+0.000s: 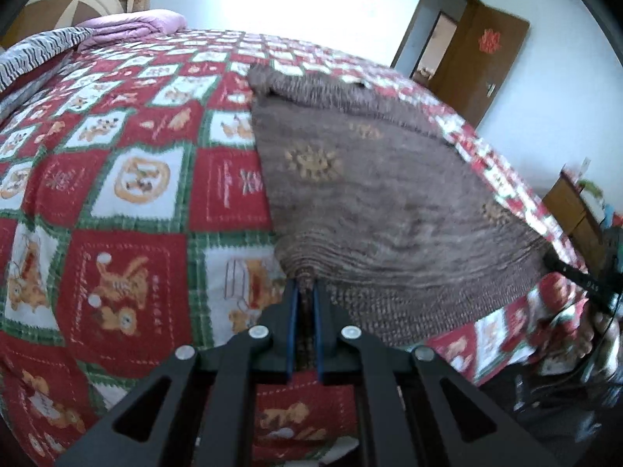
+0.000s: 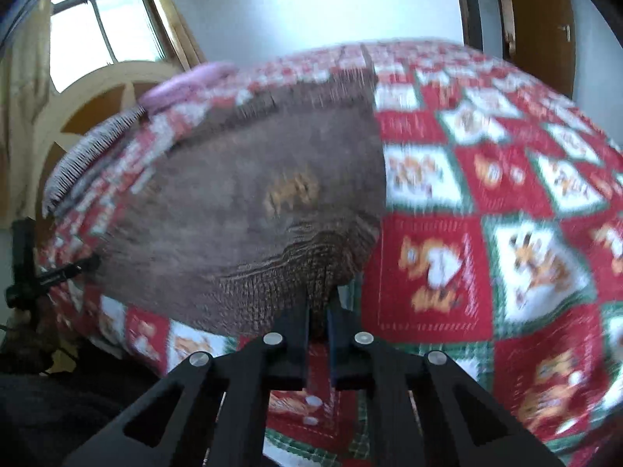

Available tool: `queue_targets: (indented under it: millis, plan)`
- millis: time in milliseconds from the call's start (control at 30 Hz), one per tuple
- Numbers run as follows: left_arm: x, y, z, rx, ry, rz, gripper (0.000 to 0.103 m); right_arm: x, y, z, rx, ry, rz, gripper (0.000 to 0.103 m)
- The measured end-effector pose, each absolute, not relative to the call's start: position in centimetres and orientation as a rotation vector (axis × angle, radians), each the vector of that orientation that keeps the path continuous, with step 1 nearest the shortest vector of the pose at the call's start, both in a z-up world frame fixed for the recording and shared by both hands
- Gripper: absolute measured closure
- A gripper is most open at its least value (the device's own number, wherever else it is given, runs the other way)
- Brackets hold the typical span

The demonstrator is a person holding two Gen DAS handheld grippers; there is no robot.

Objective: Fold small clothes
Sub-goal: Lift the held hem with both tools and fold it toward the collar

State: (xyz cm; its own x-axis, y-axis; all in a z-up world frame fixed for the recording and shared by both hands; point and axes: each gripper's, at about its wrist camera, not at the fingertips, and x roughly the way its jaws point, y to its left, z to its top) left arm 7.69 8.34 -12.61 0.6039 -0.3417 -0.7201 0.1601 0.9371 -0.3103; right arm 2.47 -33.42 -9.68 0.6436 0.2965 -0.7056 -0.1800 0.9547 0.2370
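Red-and-green patterned bedspread (image 1: 128,202) covered the bed, and a brown knitted sweater (image 1: 373,194) lay spread on it. Left gripper (image 1: 305,292) pinched the sweater's near hem; right gripper (image 2: 319,307) clamped the hem's other corner. Motion blur smeared the sweater's far end.
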Motion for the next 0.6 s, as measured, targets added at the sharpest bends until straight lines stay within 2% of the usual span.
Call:
queue_targets:
  millis: [300,600]
  plan:
    - [11.6,9.3,-8.9,-0.337,0.803,-0.338,0.096,4.9,-32.8,-4.7,0.167,0.697,0.278,0.097]
    - [17.2,9.5,-3.7,-0.31,0.672,-0.293,0.096,10.3,-31.4,0.1,0.115,0.592,0.263,0.097]
